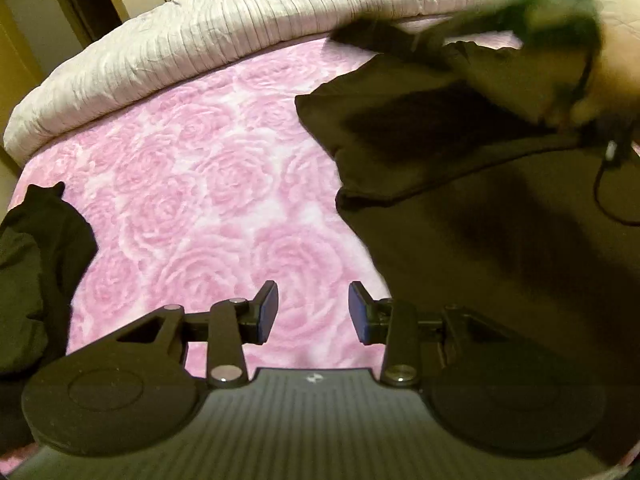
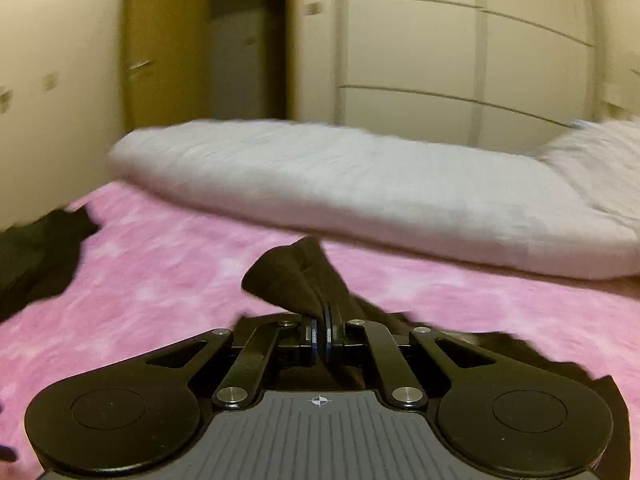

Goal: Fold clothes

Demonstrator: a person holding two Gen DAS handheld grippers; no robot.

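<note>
One black garment (image 2: 296,276) on pink bedspread (image 2: 160,280)

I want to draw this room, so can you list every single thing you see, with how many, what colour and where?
Blanket: one, pink with a rose pattern, spread over the bed.
Duvet: one, pale grey, bunched along the far side of the bed.
Dark garment: one, black-brown, lying on the blanket, one edge lifted.
Second dark garment: one, black, crumpled at the left edge of the bed.
Wardrobe: one, cream, behind the bed.
Doorway: one, dark, left of the wardrobe.
Left gripper: one, black, jaws apart and empty, over the blanket.
Right gripper: one, black, jaws shut on the dark garment's edge.
</note>
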